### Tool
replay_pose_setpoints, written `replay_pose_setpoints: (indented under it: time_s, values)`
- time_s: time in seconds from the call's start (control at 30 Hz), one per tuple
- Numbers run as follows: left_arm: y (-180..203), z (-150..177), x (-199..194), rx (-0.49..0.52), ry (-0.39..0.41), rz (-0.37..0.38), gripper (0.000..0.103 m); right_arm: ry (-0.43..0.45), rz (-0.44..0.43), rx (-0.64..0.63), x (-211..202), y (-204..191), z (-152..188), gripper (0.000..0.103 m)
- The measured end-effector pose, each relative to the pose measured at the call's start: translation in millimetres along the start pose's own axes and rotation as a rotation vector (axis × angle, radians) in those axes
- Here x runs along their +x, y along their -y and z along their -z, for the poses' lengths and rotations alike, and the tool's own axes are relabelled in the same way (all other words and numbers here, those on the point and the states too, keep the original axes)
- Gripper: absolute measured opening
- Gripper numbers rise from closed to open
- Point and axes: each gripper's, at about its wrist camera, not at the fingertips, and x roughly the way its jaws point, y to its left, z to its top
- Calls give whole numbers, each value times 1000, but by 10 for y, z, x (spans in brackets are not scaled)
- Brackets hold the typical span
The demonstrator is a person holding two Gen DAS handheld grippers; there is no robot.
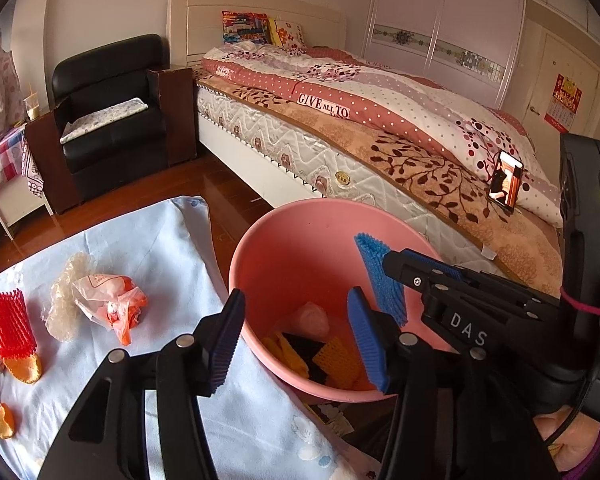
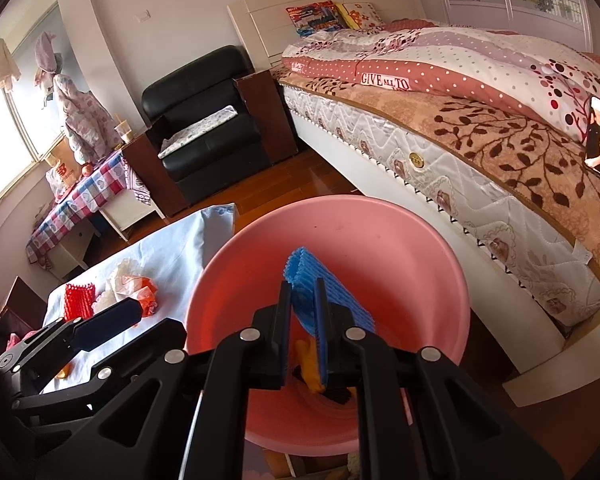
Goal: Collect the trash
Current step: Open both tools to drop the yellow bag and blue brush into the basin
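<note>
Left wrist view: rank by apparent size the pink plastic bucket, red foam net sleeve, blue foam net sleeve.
1. pink plastic bucket, by far.
2 and 3. red foam net sleeve and blue foam net sleeve look alike; the blue one is partly hidden, so no ranking.

Trash count: one bucket, three foam nets, one bag, two peels out on the cloth.

One pink bucket [image 1: 260,248] sits at centre frame. Foam nets number three: a blue net [image 1: 375,276] right of centre, a red net [image 1: 8,324] at lower left, and a yellow net [image 1: 335,356] down inside the bucket. One crumpled orange-and-white bag [image 1: 112,304] lies left of centre, against one clear wrap [image 1: 62,300]. Two orange peels [image 1: 24,368] show at the left edge, the second [image 1: 2,422] lower down. Two hand-held grippers appear, a left [image 1: 296,336] and a right [image 2: 301,320].
</note>
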Motion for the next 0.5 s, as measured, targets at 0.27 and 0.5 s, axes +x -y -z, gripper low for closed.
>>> replay_pose_setpoints:
  time_s: [0.27, 0.5]
  values:
    - [-65, 55, -112, -17, 11, 0, 53, 23, -41, 2, -80, -31, 13, 43]
    - [-129, 109, -254, -28, 24, 2, 53, 26, -62, -5, -130, -112, 41, 49]
